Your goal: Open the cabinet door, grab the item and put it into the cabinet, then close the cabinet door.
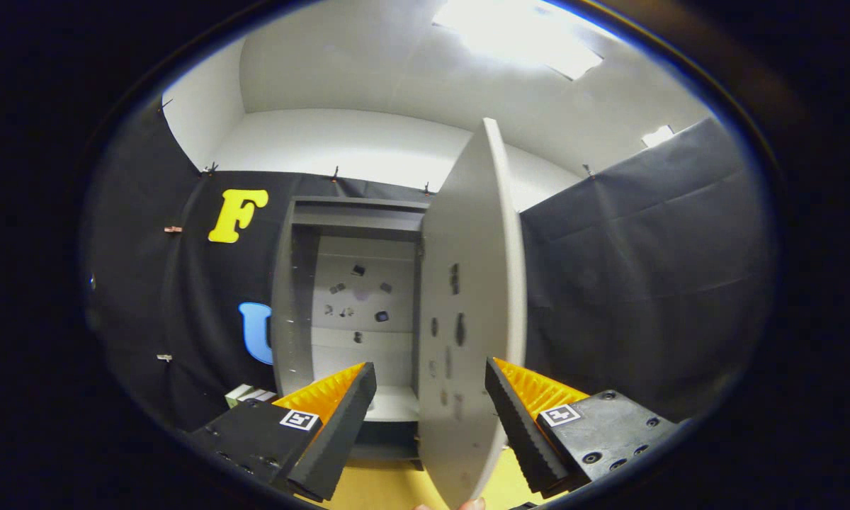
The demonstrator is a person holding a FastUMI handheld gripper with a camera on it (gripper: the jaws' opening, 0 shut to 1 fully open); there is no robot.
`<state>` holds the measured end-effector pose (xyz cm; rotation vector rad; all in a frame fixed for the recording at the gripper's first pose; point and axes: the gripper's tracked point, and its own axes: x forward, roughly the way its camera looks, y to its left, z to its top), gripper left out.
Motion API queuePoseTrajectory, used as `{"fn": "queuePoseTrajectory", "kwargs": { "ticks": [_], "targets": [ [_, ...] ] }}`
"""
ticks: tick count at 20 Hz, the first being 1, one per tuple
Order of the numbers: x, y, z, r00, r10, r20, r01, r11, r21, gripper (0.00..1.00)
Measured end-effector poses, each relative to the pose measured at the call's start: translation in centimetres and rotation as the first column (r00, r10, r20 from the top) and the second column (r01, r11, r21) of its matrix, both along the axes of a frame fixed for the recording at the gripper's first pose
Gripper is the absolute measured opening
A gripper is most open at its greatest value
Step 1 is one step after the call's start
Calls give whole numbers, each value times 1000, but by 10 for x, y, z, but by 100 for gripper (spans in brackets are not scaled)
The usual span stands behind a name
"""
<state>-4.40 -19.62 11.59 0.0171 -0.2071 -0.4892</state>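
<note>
The grey cabinet (299, 283) stands against the black cloth wall, and its inside with a pale back panel and a shelf floor is in sight. Its door (467, 269) is swung out towards me, hinged on the cabinet's right side, with its inner face turned left. My gripper (431, 368) is open; the door's lower part stands between the two fingers, and its free edge is close to the right finger (520, 418). A small white and green box (246, 394) lies left of the cabinet's foot, partly hidden behind the left finger (340, 418).
The cabinet rests on a yellow tabletop (389, 489). Black cloth walls close in on the left and right. A person's fingertip (472, 504) shows under the door's bottom edge.
</note>
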Motion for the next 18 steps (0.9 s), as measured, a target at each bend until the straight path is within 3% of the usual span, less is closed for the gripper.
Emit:
{"fn": "queuePoseTrajectory", "kwargs": {
  "ticks": [4, 7, 12, 15, 18],
  "targets": [
    [-46, -66, -24, 989, -126, -72, 128, 991, 29, 97],
    [-49, -121, -56, 972, -190, -136, 201, 977, 71, 97],
    [-12, -156, -94, 965, -160, -206, 188, 974, 124, 98],
    [3, -146, -94, 974, -101, -204, 132, 980, 146, 98],
    [5, -142, -91, 974, -105, -202, 134, 982, 133, 95]
  ]
}}
